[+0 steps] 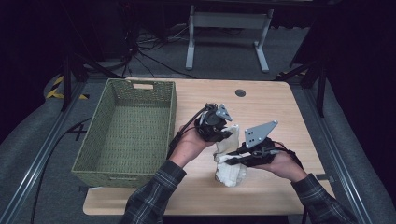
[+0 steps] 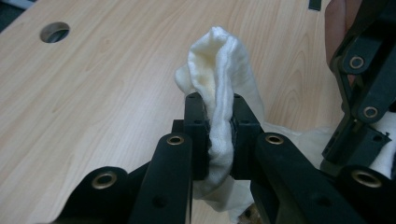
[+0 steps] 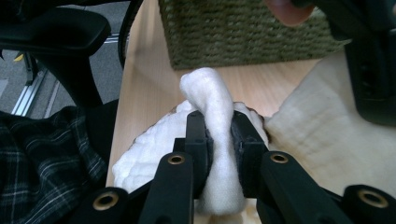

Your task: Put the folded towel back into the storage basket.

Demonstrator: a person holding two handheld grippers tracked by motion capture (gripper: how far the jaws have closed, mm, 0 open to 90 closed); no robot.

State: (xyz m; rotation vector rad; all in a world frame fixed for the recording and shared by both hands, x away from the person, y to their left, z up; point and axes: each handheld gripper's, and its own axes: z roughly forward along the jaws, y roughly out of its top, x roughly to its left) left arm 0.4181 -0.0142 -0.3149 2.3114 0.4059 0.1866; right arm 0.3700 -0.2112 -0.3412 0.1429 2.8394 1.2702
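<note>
The pale wooden tabletop point(image 1: 275, 100) with rounded corners has a small round dark hole point(image 1: 240, 93) near its far edge, beyond the left claw point(image 1: 227, 136). A rectangular olive-green woven basket point(image 1: 128, 131) stands on it just left of that claw. Beneath both claws, the lower end of a crumpled white cloth point(image 1: 229, 173) rests on the wood, under the right claw point(image 1: 229, 158).

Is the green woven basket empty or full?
Empty. The green woven basket shows only its bare woven bottom; the white cloth hangs outside, between both grippers.
</note>
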